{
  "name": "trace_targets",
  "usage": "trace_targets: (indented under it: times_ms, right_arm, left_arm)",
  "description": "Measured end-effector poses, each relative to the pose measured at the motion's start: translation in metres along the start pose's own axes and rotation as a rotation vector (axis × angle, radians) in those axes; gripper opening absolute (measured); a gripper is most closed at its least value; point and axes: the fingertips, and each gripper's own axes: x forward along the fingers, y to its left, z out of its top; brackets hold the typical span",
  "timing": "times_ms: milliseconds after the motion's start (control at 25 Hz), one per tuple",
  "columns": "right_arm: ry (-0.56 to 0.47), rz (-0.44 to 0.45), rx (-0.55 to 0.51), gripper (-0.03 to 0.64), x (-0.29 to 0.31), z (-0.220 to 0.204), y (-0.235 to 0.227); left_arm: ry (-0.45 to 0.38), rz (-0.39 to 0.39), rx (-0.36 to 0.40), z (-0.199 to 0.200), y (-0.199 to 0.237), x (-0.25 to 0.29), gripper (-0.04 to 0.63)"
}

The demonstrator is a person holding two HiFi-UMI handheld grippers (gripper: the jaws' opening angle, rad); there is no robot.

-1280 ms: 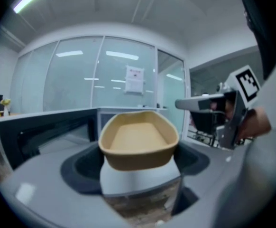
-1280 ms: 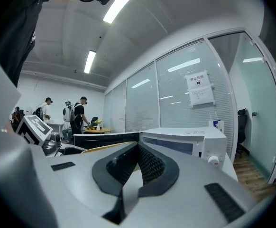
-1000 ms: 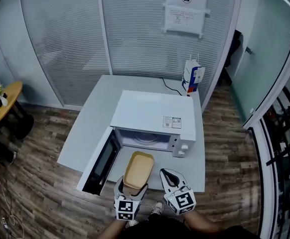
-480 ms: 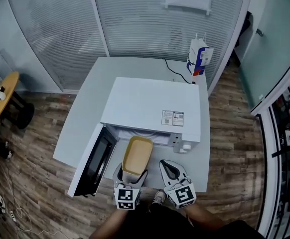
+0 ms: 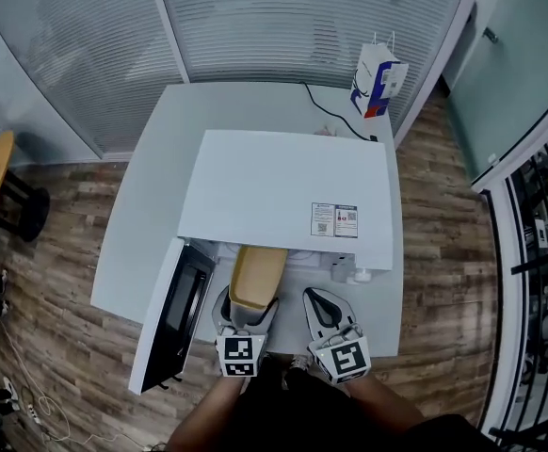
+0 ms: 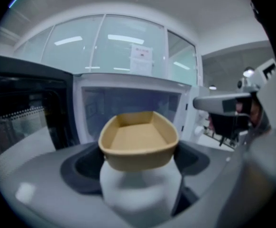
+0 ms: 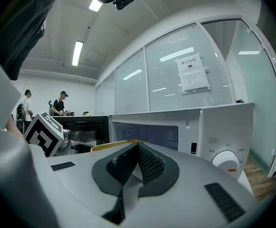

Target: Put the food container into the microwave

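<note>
A tan, empty food container (image 5: 257, 276) (image 6: 139, 144) is held level at its near end by my left gripper (image 5: 246, 314) (image 6: 139, 175), which is shut on it. Its far end reaches into the mouth of the white microwave (image 5: 283, 201) (image 6: 133, 106), whose door (image 5: 172, 311) (image 6: 24, 108) hangs open to the left. My right gripper (image 5: 326, 320) (image 7: 134, 167) hovers just right of the container, in front of the control panel (image 7: 223, 144); its jaws are shut with nothing between them. The container's rim (image 7: 112, 146) shows behind that gripper.
The microwave stands on a pale table (image 5: 142, 205). A blue-and-white carton (image 5: 378, 81) stands at the table's far right corner, with a black cable (image 5: 335, 121) running from it. Glass partition walls close the back. Wood floor surrounds the table; two people stand far off (image 7: 59, 104).
The container has moved forward with my left gripper, from in front of the opening to partly under the microwave's top edge. My right gripper stayed alongside, shut.
</note>
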Motion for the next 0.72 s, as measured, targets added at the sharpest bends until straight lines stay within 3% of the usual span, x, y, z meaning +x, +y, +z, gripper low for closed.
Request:
trace_targets:
  times_ms: [200, 720]
  right_arm:
    - [0.021, -0.038, 0.023, 0.006, 0.013, -0.002, -0.004]
    - [0.062, -0.098, 0.015, 0.006, 0.028, -0.034, -0.016]
  left_arm:
    - [0.003, 0.005, -0.019, 0.010, 0.012, 0.029, 0.460]
    - [0.032, 0.029, 0.027, 0.017, 0.030, 0.092, 0.462]
